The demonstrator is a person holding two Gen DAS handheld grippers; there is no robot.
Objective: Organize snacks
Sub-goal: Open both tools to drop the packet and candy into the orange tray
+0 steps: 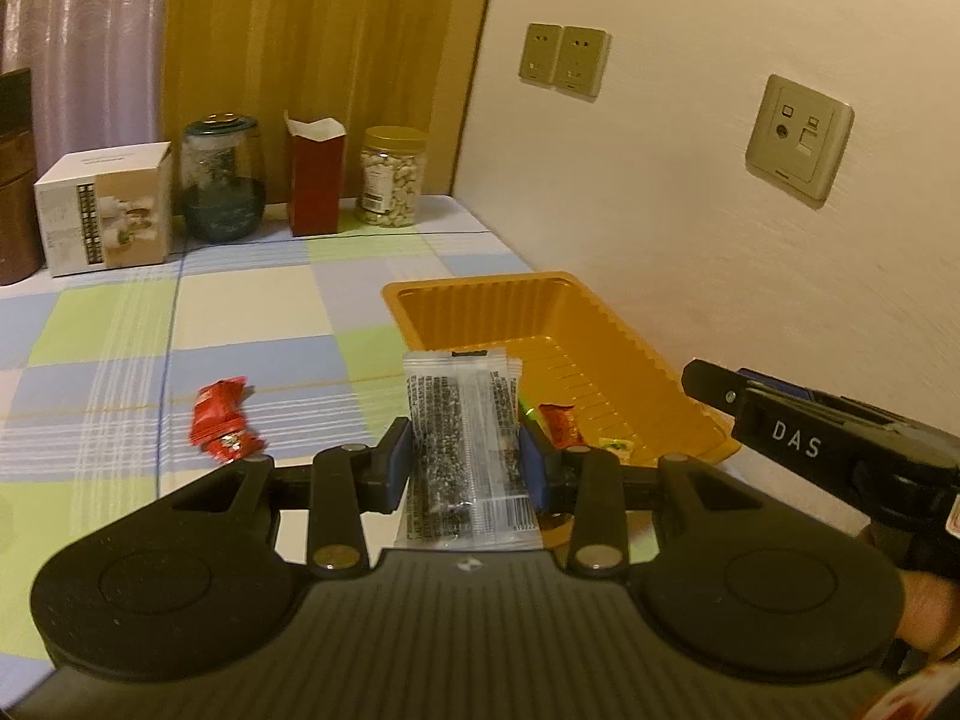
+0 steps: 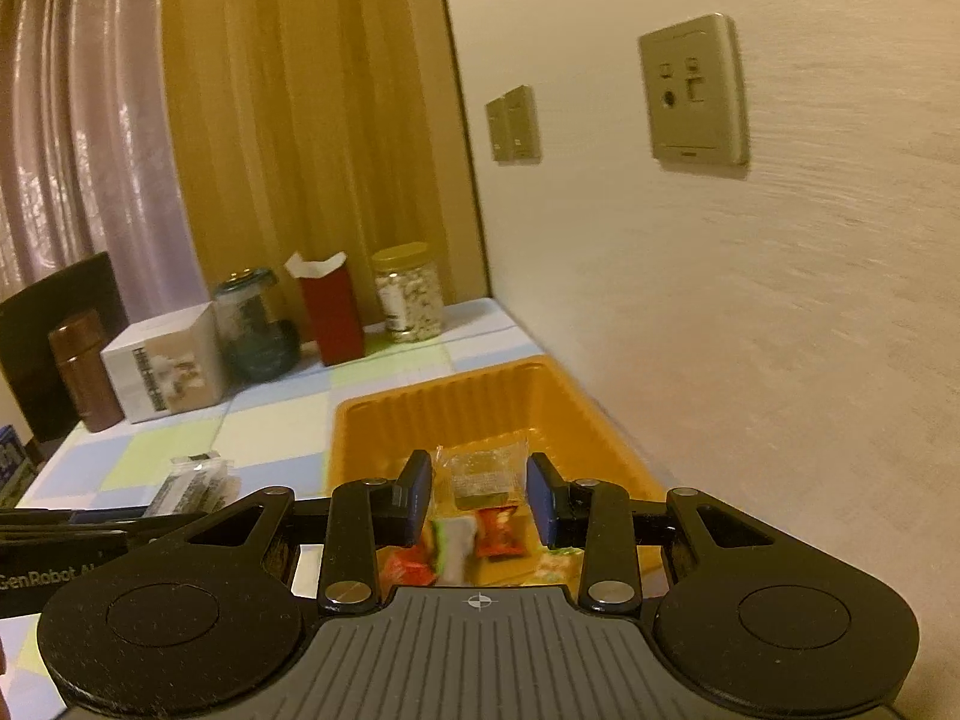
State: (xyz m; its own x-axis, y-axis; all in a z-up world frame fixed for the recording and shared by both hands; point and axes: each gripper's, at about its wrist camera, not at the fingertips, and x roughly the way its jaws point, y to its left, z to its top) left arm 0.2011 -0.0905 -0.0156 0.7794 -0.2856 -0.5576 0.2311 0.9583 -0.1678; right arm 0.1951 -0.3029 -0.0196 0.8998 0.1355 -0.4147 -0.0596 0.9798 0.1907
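Observation:
My left gripper (image 1: 465, 456) is shut on a clear packet of dark seeds (image 1: 465, 450) and holds it upright just left of the orange tray (image 1: 606, 324); the packet also shows in the right wrist view (image 2: 192, 483). A red wrapped snack (image 1: 222, 420) lies on the checked cloth to the left. My right gripper (image 2: 480, 495) is open above the near end of the orange tray (image 2: 420, 414), with nothing between its jaws. Below it in the tray lie a clear wrapped snack (image 2: 480, 471), a red-orange snack (image 2: 498, 531) and other small packets.
At the back stand a white box (image 1: 105, 210), a glass jar (image 1: 222, 180), a red carton (image 1: 315, 180) and a jar of nuts (image 1: 393, 177). A brown canister (image 2: 84, 369) stands further left. The wall (image 1: 720, 192) with sockets runs along the tray's right side.

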